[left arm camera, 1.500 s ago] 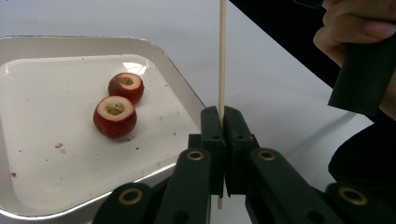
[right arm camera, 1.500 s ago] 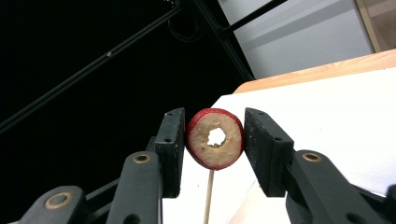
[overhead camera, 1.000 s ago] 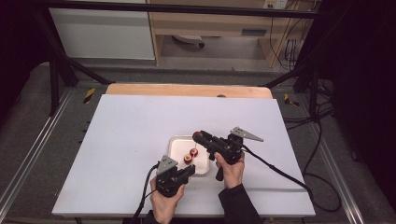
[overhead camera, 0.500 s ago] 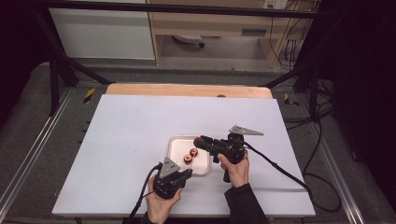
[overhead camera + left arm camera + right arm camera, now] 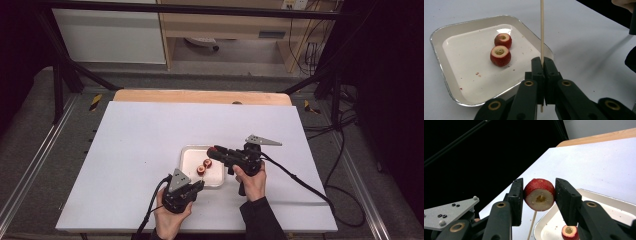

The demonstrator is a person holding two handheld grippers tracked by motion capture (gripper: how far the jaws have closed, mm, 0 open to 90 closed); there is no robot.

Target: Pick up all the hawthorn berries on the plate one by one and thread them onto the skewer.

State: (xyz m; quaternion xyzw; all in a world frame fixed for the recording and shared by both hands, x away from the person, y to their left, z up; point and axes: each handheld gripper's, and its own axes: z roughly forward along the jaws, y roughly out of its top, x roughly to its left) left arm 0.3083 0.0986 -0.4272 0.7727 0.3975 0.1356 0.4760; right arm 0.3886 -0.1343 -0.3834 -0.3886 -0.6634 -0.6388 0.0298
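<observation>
My left tool (image 5: 196,187) sits low near the front edge of the white bench (image 5: 140,150). Its 2 black jaws are squeezed all the way together on a thin wooden stick (image 5: 542,30). The stick stands straight up out of the jaws, and a little bit of it pokes out below them too.

My right tool (image 5: 538,195) is partly open, and it has a red fruit piece (image 5: 539,194) pinched between its 2 pads. The piece is round with red skin, and its pale cut face with a small hole in the middle looks at me. In the high view this tool (image 5: 212,151) lies sideways, with its tip over the right edge of the tray. In the right gripper view I can see the stick (image 5: 532,223) just under the fruit, but I cannot tell if they touch.

A small white tray (image 5: 439,50) with a shiny rim rests on the bench between my 2 hands. 2 more red fruit pieces lie in it, close together. The near fruit piece (image 5: 500,56) and the far fruit piece (image 5: 503,40) both have their holes facing up. Tiny red crumbs (image 5: 477,73) are on the tray floor.
</observation>
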